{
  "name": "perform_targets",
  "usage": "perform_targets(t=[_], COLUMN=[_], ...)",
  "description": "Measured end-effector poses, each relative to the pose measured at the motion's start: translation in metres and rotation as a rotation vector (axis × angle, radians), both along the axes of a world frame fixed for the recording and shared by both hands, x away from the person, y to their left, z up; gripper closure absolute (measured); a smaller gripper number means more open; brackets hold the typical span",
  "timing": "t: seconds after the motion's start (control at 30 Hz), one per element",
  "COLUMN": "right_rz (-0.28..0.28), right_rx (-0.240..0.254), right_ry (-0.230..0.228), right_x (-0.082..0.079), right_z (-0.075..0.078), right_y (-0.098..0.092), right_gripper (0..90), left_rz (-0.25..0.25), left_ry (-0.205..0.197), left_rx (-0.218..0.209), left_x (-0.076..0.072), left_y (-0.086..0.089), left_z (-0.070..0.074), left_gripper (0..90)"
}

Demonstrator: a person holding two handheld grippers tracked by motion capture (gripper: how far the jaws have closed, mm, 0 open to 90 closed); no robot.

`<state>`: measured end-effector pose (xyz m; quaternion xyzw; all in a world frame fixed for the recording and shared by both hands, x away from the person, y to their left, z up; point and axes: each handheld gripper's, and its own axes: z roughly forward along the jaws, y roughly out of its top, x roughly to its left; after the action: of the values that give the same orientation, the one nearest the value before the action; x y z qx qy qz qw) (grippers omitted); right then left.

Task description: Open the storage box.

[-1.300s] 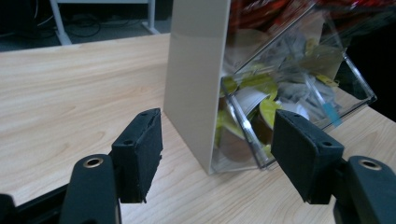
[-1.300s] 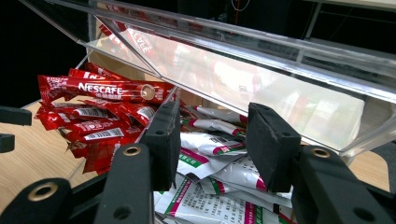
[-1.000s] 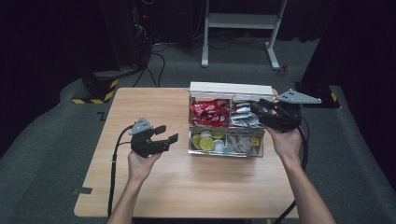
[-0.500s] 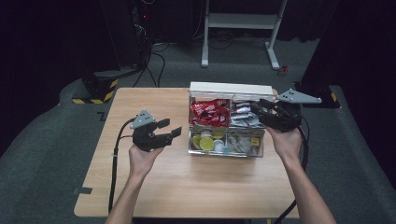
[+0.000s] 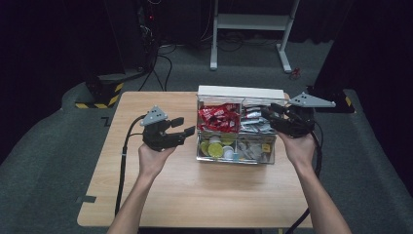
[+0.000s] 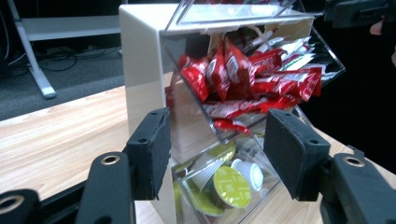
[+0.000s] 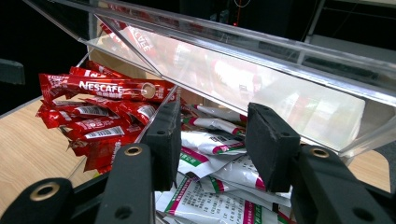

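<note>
Clear acrylic organizer (image 5: pixel 236 157); glossy red sachets (image 5: pixel 217 117).

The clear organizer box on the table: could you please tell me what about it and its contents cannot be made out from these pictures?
- High view: print on the white sachets is too small to read.
- High view: items in the front right compartment are too small and blurred by glare to identify.
- Left gripper view: the green-lidded capsules are partly hidden by the left gripper fingers and cut off by the bottom edge.
- Right gripper view: the red sticks beneath the top layer are hidden by their neighbours.
</note>
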<state>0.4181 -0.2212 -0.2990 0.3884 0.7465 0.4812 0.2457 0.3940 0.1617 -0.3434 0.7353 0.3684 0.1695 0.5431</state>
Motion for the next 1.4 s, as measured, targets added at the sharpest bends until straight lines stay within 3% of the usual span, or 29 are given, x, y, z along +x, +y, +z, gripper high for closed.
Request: perform_targets(t=[0.33,0.6,1.13,1.4], right_rz=[0.000,0.000,0.002,0.003], right_rx=[-0.001,0.001,0.011,0.012], right_ry=[0.001,0.001,-0.001,-0.002], right_x=[0.000,0.000,0.001,0.001], right_z=[0.000,0.000,0.000,-0.001], right_y=[0.000,0.000,-0.001,-0.001], right_gripper=[55.6,55.6,55.7,55.7], left_rz=[-0.016,-0.033,-0.025,-0.013], left_ry=[-0.028,-0.022,0.010,-0.001], left_rx=[0.038,0.056,0.086,0.110], left_x=[0.005,0.015,0.033,0.036], left_y=[-0.018,-0.032,-0.052,-0.059], left_z=[0.014,0.023,0.021,0.023], left_gripper=[41.9,43.3,49.0,55.9])
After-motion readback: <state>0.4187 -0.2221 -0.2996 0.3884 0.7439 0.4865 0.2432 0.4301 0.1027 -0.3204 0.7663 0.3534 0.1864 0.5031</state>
